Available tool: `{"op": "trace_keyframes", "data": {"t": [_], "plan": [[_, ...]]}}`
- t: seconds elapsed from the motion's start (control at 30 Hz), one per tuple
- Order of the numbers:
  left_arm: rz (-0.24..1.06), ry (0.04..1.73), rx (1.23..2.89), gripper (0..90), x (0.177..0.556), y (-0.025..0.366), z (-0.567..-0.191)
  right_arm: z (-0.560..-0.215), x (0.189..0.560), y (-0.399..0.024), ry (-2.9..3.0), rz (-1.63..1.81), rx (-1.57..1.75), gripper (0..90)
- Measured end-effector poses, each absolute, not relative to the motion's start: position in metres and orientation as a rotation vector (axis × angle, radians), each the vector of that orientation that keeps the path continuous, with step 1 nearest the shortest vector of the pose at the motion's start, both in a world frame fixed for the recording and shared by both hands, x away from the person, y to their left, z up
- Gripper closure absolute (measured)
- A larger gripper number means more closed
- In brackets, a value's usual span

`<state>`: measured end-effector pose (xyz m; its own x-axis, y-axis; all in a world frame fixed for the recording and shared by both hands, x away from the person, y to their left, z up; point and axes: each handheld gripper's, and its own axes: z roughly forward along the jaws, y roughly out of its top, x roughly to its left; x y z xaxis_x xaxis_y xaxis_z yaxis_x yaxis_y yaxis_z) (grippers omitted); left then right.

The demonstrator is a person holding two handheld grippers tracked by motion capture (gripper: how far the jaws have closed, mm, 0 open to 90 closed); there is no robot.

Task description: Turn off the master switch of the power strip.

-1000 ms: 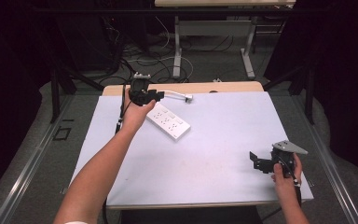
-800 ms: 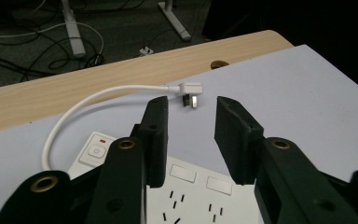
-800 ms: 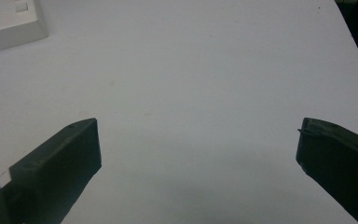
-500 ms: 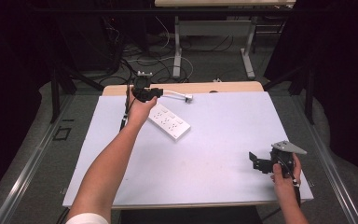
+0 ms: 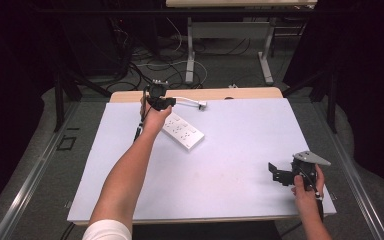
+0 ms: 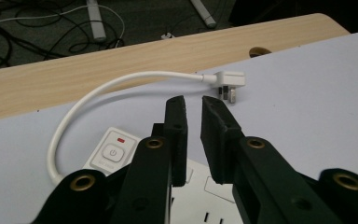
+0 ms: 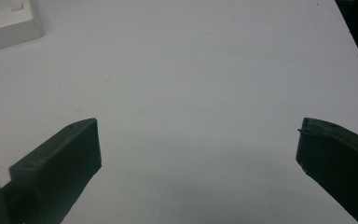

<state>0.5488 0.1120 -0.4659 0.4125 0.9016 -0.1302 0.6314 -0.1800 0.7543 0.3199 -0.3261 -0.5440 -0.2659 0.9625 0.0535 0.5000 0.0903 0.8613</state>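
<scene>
My left hand-held gripper [image 6: 193, 105], jaws just narrowed to an empty slit, hovered over the power strip [image 6: 121, 151]; its plug [image 6: 226, 80] at one o'clock awaited grasping. Right hand-held gripper [image 7: 198, 144] idled, jaws wide.

The power strip [image 5: 182, 131], its cord [image 6: 88, 100] and plug [image 6: 226, 80] crowd the table's [image 5: 230, 165] far left corner. The middle, near edge and right side lie open for passing.

One white power strip [image 5: 182, 131]; one plug [image 6: 227, 79]; one cable [image 6: 98, 93]; two tools [image 5: 166, 101]
</scene>
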Motion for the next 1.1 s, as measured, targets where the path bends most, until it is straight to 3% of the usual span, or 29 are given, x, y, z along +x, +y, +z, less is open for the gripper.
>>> {"op": "trace_keyframes", "data": {"t": [0.27, 1.1], "plan": [[0.459, 1.349, 1.887, 89.7, 0.559, 0.115, -0.478, -0.543, 0.319, -0.326, 1.821, 1.104, 1.451, 0.0], [0.441, 1.443, 1.843, 90.0, 0.58, 0.134, -0.503, -0.541, 0.32, -0.326, 1.818, 1.116, 1.432, 0.0]]}}
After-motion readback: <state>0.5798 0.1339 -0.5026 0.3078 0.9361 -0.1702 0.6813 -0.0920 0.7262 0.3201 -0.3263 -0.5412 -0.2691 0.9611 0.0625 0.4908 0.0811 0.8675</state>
